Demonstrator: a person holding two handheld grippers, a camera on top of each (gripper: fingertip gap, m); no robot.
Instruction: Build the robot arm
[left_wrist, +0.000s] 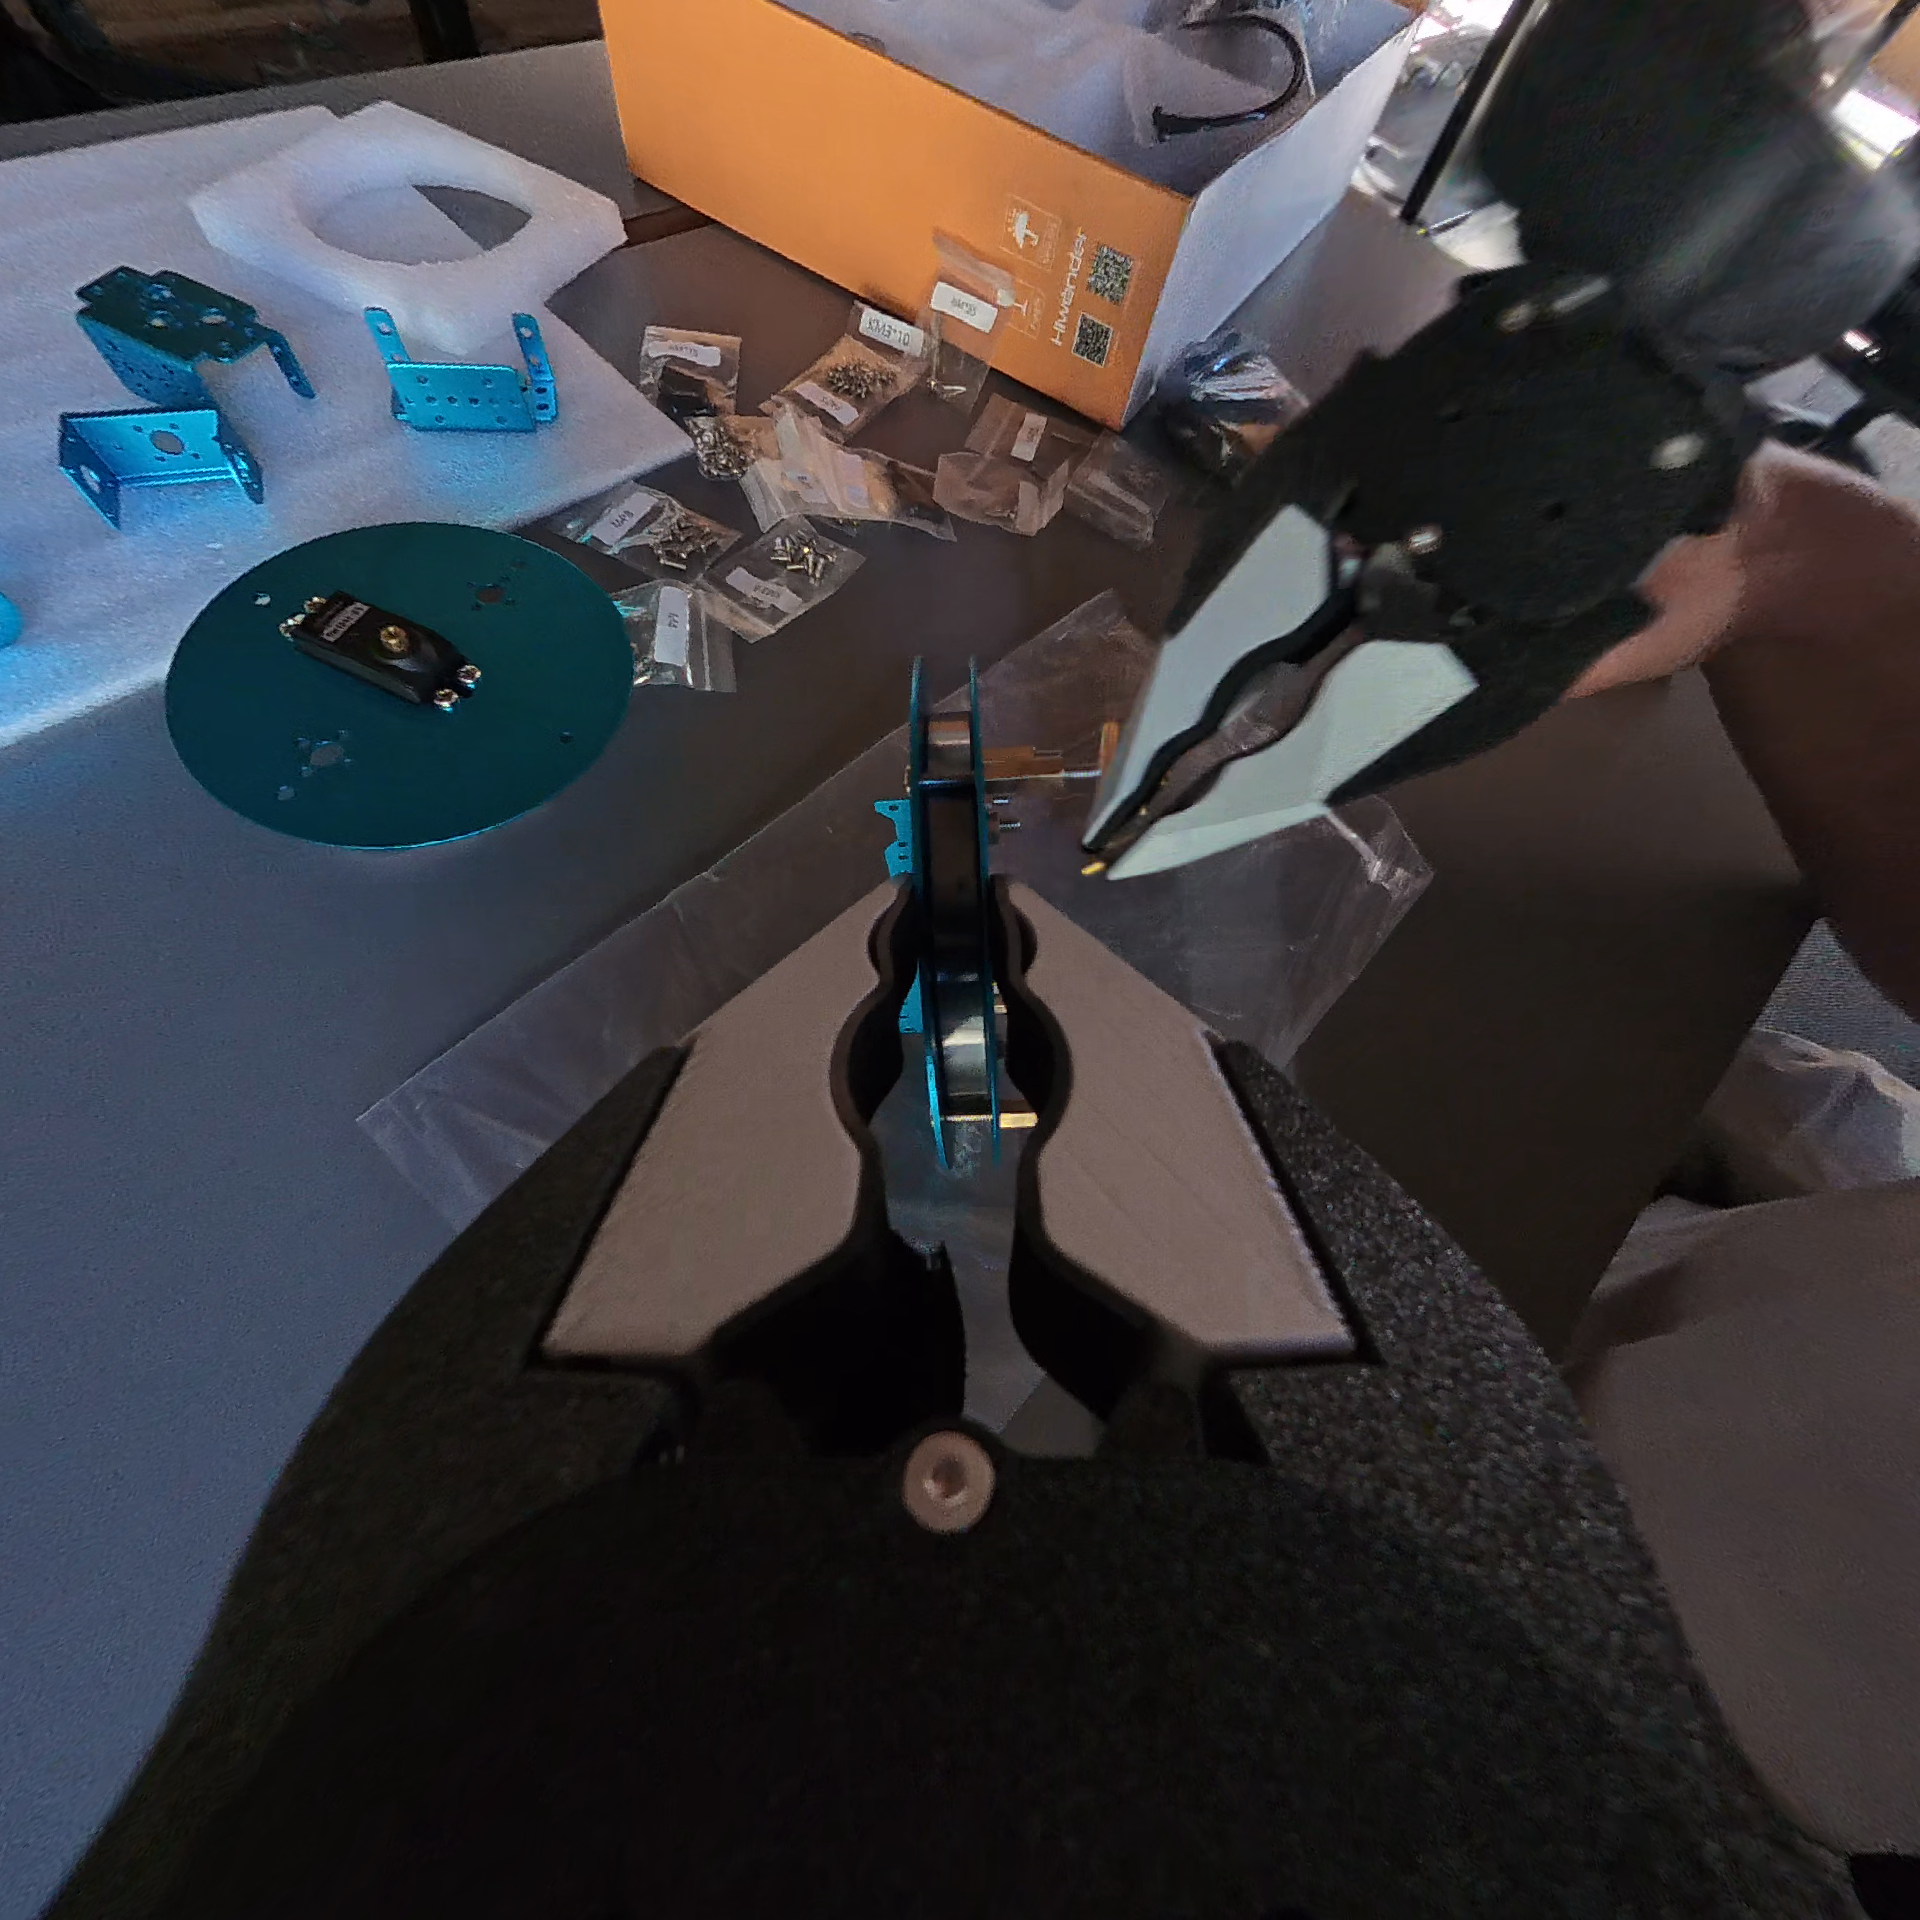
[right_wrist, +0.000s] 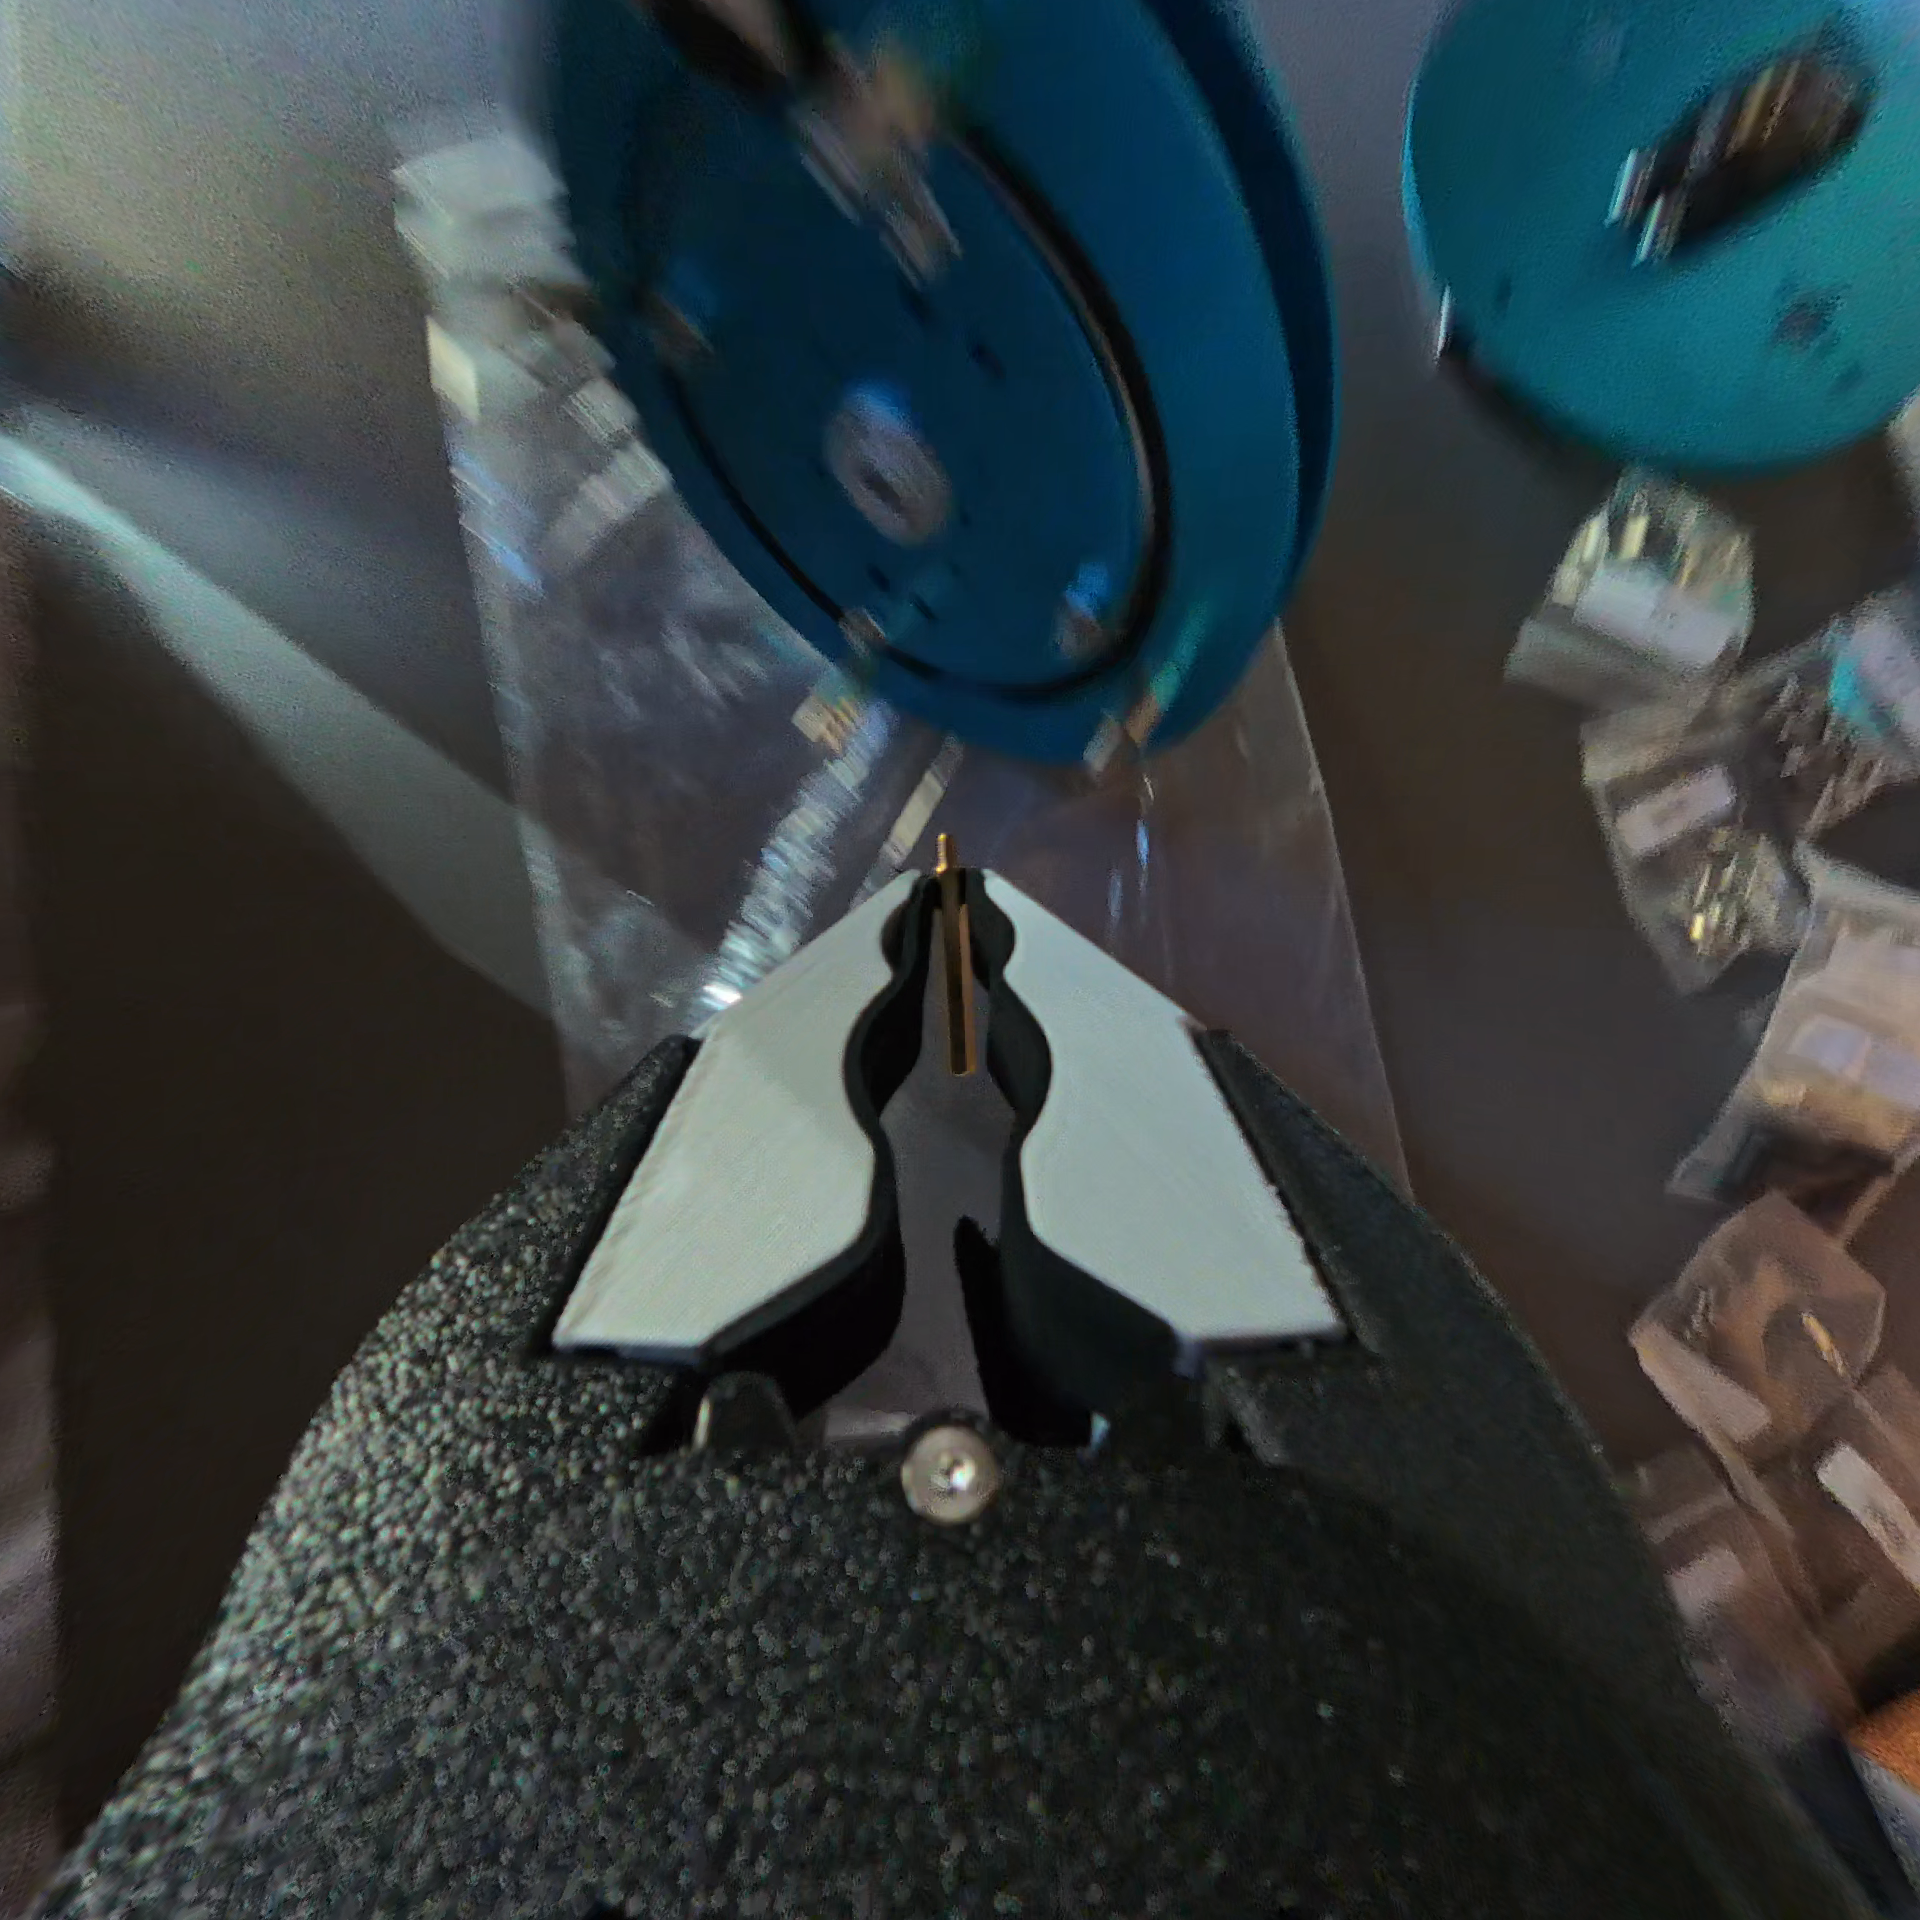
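Note:
My left gripper is shut on a blue double-disc assembly held on edge above a clear plastic sheet; brass standoffs stick out of its right side. The assembly shows face-on and blurred in the right wrist view. My right gripper is shut on a thin brass standoff whose threaded tip points at the assembly's lower rim. In the left wrist view the right gripper hangs just right of the assembly, with a hand behind it.
A blue round plate with a black servo lies at the left; it shows in the right wrist view too. Blue brackets and white foam sit behind. Several small screw bags lie before an orange box. One gripper's finger ends stand about 10 cm off the other's.

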